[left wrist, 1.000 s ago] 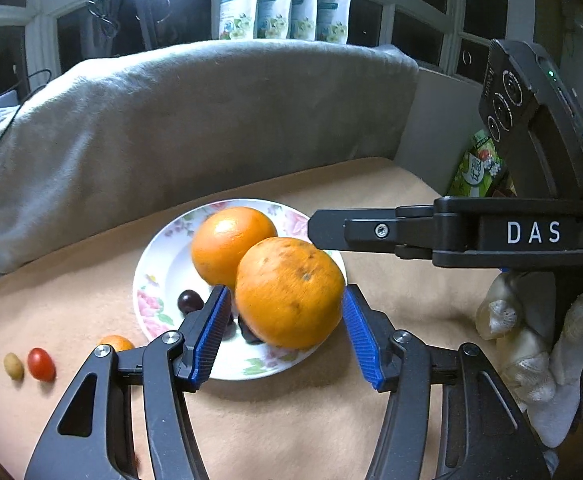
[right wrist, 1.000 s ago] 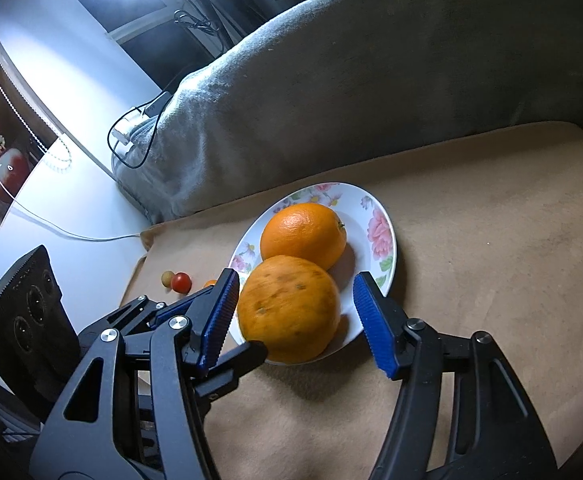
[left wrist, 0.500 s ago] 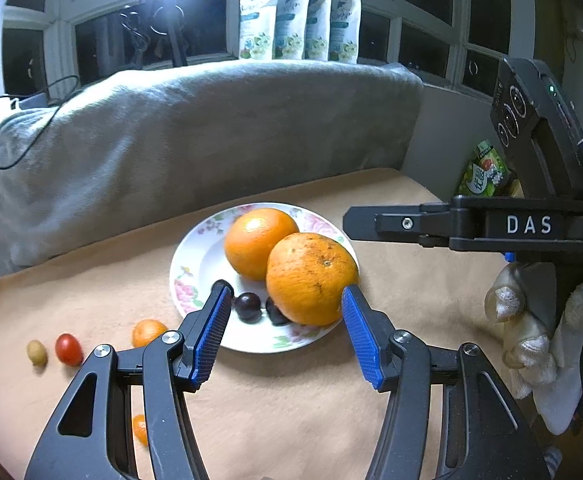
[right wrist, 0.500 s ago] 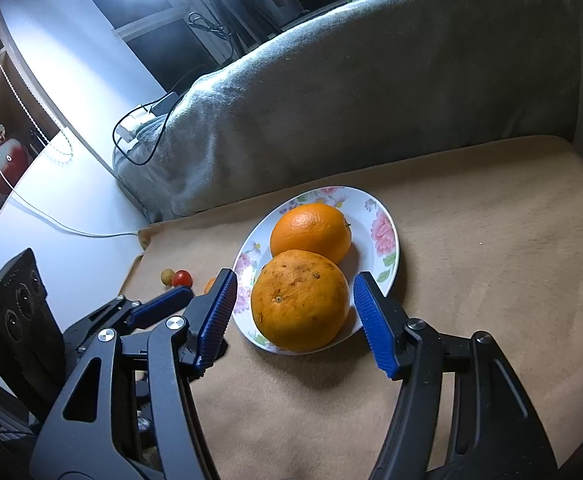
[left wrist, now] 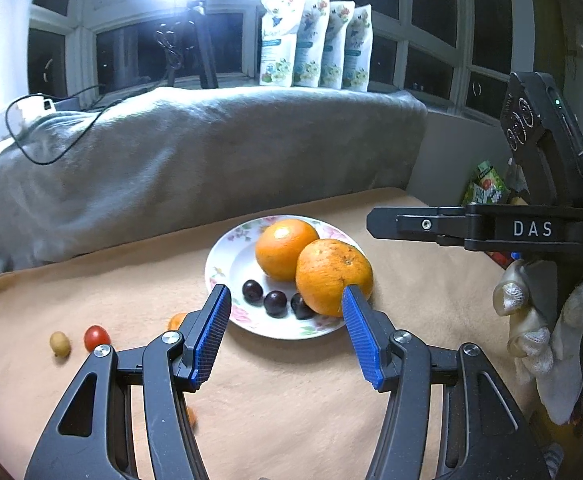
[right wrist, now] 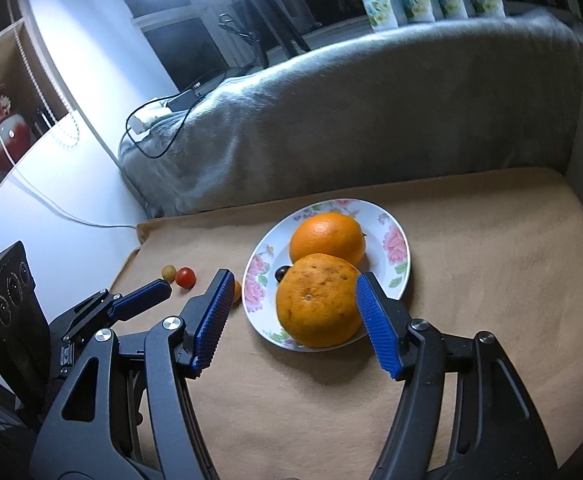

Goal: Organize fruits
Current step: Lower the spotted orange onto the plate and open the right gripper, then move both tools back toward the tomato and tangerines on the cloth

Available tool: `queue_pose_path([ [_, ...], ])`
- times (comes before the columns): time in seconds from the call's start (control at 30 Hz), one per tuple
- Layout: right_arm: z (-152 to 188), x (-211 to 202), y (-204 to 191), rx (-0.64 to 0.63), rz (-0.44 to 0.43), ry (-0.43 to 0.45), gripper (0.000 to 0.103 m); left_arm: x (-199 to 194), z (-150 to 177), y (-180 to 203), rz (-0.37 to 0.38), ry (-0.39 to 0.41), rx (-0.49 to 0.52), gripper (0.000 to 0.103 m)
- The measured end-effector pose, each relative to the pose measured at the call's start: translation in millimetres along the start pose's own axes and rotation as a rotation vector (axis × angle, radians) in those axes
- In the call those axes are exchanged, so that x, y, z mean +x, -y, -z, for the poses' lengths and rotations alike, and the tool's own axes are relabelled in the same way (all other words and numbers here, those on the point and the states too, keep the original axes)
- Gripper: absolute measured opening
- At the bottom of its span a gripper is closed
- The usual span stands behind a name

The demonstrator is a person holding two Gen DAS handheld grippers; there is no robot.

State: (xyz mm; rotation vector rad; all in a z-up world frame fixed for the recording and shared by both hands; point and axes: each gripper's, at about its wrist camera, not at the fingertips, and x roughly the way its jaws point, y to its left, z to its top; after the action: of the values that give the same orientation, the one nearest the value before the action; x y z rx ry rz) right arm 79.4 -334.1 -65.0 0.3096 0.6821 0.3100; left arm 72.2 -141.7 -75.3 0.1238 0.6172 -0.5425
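Fruit on floral plate (left wrist: 227,258) near the tan blanket's (left wrist: 291,408) middle: smooth orange (left wrist: 285,248) touching speckled orange (left wrist: 331,276), three dark cherries (left wrist: 275,302) alongside; left gripper (left wrist: 285,334) spread and empty, right gripper (right wrist: 291,320) opening, nothing gripped.

We see our left gripper (left wrist: 285,334) gaping empty near the floral plate (left wrist: 227,268) holding two oranges (left wrist: 309,264) and three dark fruits (left wrist: 274,302), cherry tomato (left wrist: 96,337) left.
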Motion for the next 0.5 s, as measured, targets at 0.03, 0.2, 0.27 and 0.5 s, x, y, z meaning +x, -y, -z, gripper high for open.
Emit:
queue_pose_path([
  [0.03, 0.2, -0.1, -3.5, -0.007, 0.003, 0.002, 0.066, -1.8, 0.4, -2.1, -0.003, 0.003, -0.003, 0.057],
  [0.2, 0.1, 2.2, -18.3, -0.030, -0.006, 0.004, 0.066, -10.2, 3.2, -13.9, -0.023, 0.014, -0.024, 0.057],
  [0.27, 0.4, 3.3, -24.4, -0.043, -0.014, 0.003, 0.066, -13.7, 4.3, -19.9, -0.033, 0.016, -0.031, 0.057],
  [0.5, 1.6, 5.5, -51.2, -0.131, 0.001, 0.005, 0.076, -27.2, 10.2, -47.9, -0.081, 0.024, -0.068, 0.057],
])
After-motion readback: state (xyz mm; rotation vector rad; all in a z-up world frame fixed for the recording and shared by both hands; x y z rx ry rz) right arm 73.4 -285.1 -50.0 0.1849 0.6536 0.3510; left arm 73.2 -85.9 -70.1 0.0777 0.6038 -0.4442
